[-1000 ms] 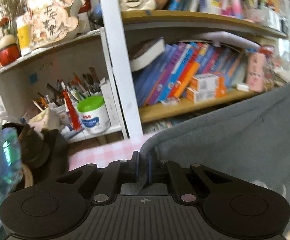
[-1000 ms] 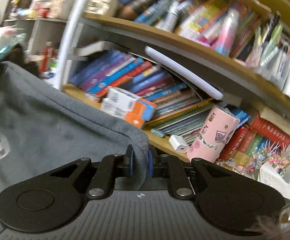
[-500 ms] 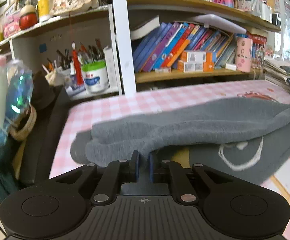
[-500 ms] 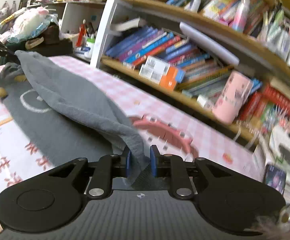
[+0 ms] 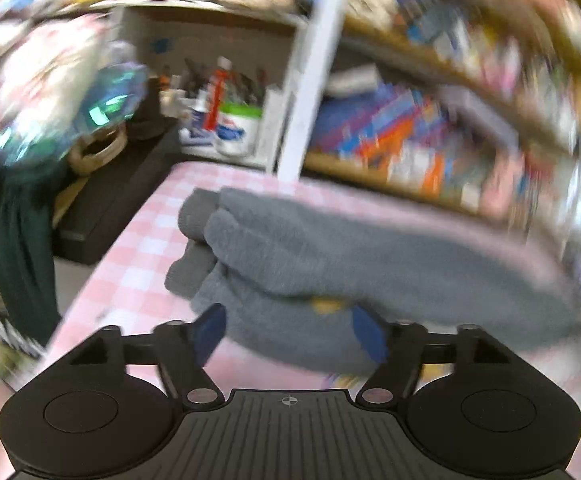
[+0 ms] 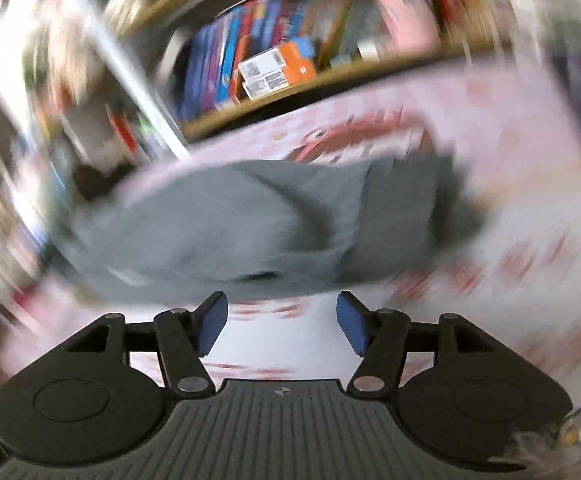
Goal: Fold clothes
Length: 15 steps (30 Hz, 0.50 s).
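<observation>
A grey garment is laid folded along the desk's far edge, near its left corner. Left gripper: jaws just opened wide, cloth between but unpressed. Right gripper: jaws just opened, nothing between, bare desk before them.

Motion blur in both wrist views

Shelf books smear unreadably; the grey garment's right end blurs out in the left view.

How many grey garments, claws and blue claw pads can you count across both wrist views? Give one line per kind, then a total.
Grey garment: 1 (the same one in both views)
Claws: 2, left claw and right claw; their jaws have just been opening, and neither presses the garment
Blue pads: 4, two on each claw
Total: 7
</observation>
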Each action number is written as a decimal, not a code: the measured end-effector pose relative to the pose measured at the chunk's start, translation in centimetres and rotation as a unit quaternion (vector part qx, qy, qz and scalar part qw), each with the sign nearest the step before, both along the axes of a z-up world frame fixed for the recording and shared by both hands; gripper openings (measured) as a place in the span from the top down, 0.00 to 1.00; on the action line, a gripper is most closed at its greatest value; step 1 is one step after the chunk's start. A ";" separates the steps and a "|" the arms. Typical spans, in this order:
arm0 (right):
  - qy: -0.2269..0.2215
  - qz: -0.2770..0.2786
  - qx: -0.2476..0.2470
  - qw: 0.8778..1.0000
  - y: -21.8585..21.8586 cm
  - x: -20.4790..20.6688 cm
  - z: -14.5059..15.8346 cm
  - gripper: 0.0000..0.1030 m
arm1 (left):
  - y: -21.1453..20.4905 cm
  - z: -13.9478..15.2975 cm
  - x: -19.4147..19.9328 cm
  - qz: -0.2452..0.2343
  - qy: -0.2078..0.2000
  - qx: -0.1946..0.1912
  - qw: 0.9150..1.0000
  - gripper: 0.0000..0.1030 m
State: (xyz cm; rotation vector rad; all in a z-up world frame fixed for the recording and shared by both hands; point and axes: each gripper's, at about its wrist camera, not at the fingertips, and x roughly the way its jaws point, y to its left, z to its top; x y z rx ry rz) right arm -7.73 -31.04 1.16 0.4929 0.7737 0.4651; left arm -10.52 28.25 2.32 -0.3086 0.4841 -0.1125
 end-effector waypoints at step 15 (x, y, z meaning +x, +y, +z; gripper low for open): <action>0.103 -0.144 0.221 0.959 -3.5 3.1 -4.8 0.67 | 4.0 -4.4 4.4 0.113 0.022 -0.316 0.942 0.48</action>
